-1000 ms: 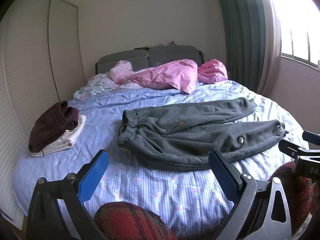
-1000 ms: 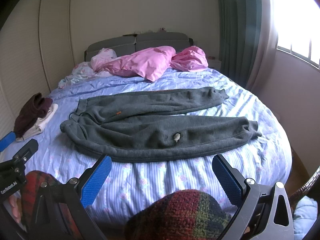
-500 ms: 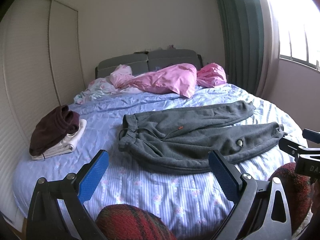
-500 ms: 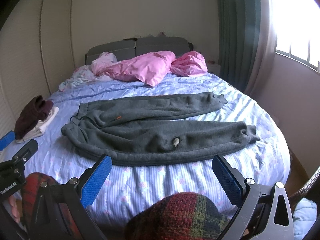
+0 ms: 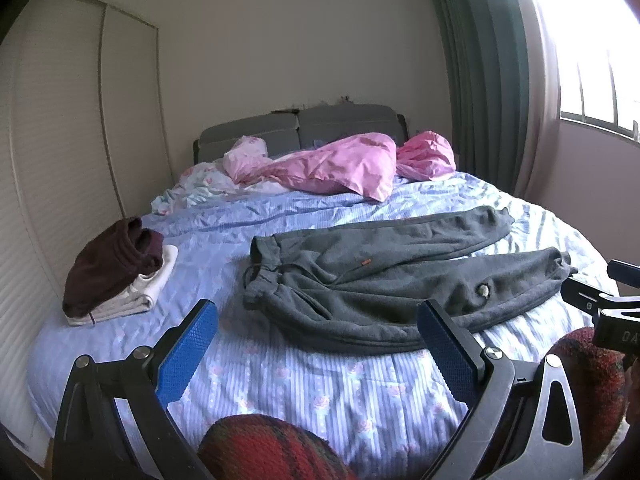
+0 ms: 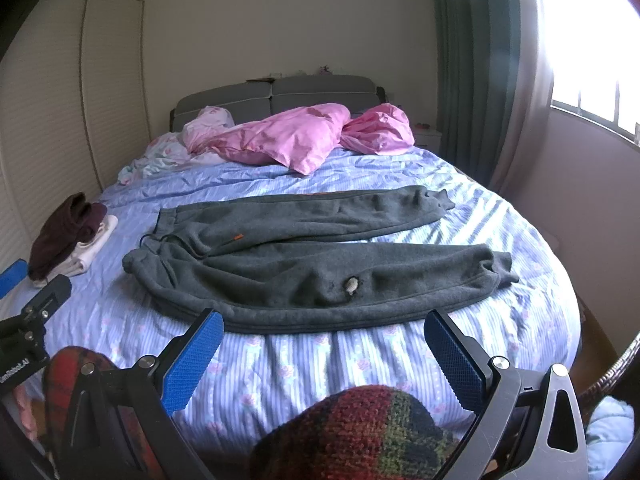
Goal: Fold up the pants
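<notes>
Filling most of both views, the bed (image 6: 400, 360) carries a blue striped floral cover with a pink duvet (image 6: 296, 140) bunched against the grey headboard (image 5: 296, 128). Across its near half lie the grey pants (image 6: 312, 268), spread flat and unfolded, waistband toward the left and the two legs running to the right, the far leg angled slightly away from the near one. At the left edge sits a small pile of folded clothes (image 5: 116, 268), maroon on top of white, well apart from the pants. Both tools hang over the foot of the bed, short of the cloth: the left gripper (image 5: 316, 348) has its blue pads spread wide with nothing between them, and the right gripper (image 6: 320, 356) is likewise parted and empty. The fabric looks like thick fleece, so it should be soft, fairly light and not slippery, likely to drape and bunch rather than hold a crease. Sensible holds seem to be the waistband corner (image 5: 256, 300) for the left tool and the near leg's cuff (image 6: 492, 268) for the right. A small pale spot (image 6: 352, 285) marks the near leg; what it is I cannot tell.
</notes>
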`<state>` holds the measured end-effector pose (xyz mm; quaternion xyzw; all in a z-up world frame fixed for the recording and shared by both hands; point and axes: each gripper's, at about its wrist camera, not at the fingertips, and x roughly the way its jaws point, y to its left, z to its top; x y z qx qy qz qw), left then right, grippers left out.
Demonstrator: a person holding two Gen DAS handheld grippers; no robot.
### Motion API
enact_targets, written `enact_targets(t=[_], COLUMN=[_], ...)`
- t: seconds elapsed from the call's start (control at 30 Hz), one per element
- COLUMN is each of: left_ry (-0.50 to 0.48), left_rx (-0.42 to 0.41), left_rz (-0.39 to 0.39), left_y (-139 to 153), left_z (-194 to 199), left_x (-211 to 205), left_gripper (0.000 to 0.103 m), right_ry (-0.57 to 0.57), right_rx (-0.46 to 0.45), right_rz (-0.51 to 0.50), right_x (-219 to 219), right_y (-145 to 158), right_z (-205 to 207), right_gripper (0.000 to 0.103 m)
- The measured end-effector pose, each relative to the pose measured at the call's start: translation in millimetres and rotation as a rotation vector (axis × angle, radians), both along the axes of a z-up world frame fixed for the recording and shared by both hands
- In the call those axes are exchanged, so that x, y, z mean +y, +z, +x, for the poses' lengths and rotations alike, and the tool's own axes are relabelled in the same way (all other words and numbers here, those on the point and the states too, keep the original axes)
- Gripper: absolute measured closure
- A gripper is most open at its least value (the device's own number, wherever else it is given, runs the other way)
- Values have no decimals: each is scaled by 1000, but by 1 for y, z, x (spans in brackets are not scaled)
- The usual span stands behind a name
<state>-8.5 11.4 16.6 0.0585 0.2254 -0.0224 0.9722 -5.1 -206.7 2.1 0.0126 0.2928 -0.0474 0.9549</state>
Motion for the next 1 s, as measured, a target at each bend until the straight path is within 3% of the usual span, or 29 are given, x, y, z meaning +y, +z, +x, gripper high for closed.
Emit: enact_targets(t=[1.0], left_ry=[-4], left_rx=[25], left_rz=[1], left_y=[-12], left_z=[-1], left_x=[-4], left_gripper=[1], right_ry=[0], right_rx=[13], right_rz=[15], right_x=[-4], right_y=[-3], right_z=[0], right_gripper=[1])
